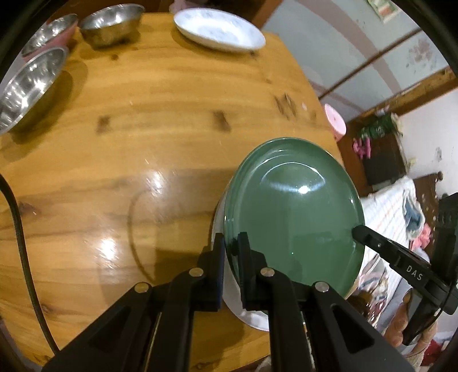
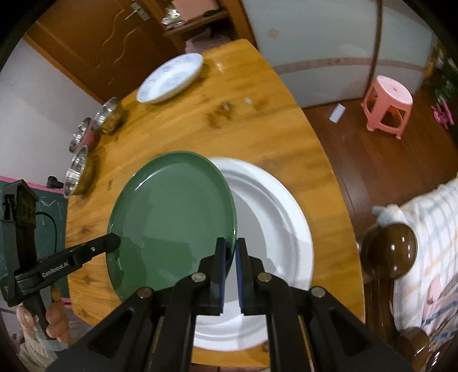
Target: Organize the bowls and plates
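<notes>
A green plate (image 1: pixel 294 211) is held tilted above a large white plate (image 2: pixel 274 217) on the round wooden table (image 1: pixel 143 128). My left gripper (image 1: pixel 231 243) is shut on the green plate's near rim; the white plate shows only as a sliver below it (image 1: pixel 229 297). My right gripper (image 2: pixel 231 249) is shut on the opposite rim of the green plate (image 2: pixel 171 217). Each gripper shows in the other's view, the right one at the plate's right edge (image 1: pixel 357 230), the left one at its left edge (image 2: pixel 113 241).
A white patterned plate (image 1: pixel 219 30) sits at the table's far side, also in the right wrist view (image 2: pixel 171 77). Three steel bowls (image 1: pixel 111 24) (image 1: pixel 28 85) (image 1: pixel 48 33) stand at the far left. A pink stool (image 2: pixel 388 103) stands on the floor; a bed (image 2: pixel 429 243) lies to the right.
</notes>
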